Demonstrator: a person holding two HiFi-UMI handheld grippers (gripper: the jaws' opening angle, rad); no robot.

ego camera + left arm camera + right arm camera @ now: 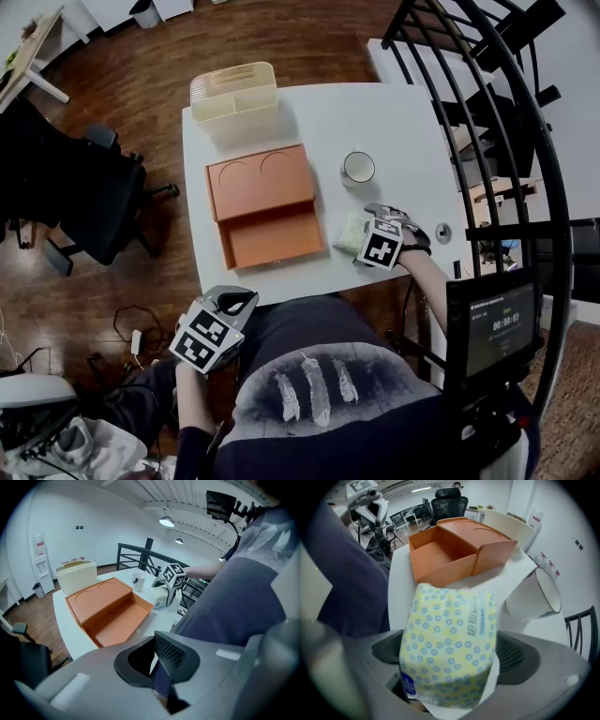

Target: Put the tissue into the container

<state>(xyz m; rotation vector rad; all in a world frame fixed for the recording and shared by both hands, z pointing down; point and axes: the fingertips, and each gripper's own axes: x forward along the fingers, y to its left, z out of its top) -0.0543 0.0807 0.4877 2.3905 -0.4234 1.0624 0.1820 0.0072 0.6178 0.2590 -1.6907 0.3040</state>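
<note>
The tissue pack point(450, 639), yellow with blue dots, lies on the white table point(394, 122), just right of the orange container point(267, 206). My right gripper point(450, 663) stands wide open around the pack, one pad on each side, and the pack does not look squeezed. In the head view, the pack point(349, 230) shows in front of the right gripper point(361, 236). The container's near compartment point(433, 555) is open and bare. My left gripper point(242, 300) hangs off the table's near edge over the person's lap, jaws together and holding nothing.
A white cup point(357, 168) stands just beyond the pack. A cream basket point(234, 92) sits at the table's far edge behind the container. A black railing point(525, 141) and a timer screen point(492, 328) are at the right, an office chair point(84, 197) at the left.
</note>
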